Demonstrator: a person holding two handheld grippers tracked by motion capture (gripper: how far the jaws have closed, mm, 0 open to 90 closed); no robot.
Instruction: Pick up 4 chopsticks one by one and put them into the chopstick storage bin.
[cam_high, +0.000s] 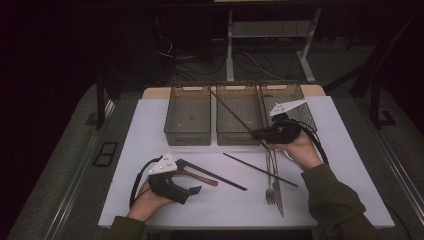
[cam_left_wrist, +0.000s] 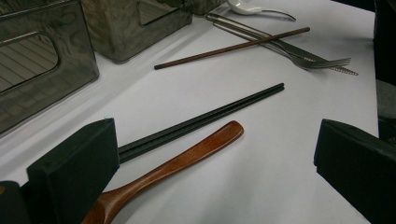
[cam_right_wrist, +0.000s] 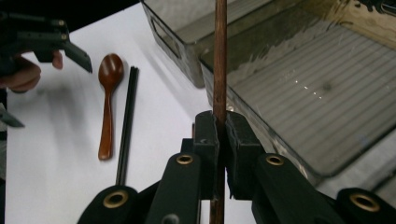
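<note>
In right claw (cam_right_wrist: 222, 140): chopstick (cam_right_wrist: 219, 56), end hidden.

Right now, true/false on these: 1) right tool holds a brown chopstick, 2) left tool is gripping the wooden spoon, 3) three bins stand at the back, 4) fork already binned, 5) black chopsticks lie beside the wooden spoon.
1. True: the right tool is clamped on a brown wooden chopstick.
2. False: the left tool is open; the brown wooden spoon lies on the table.
3. True: three dark translucent bins stand in a row.
4. False: the metal fork lies on the white table.
5. True: the black chopstick pair lies alongside it.
</note>
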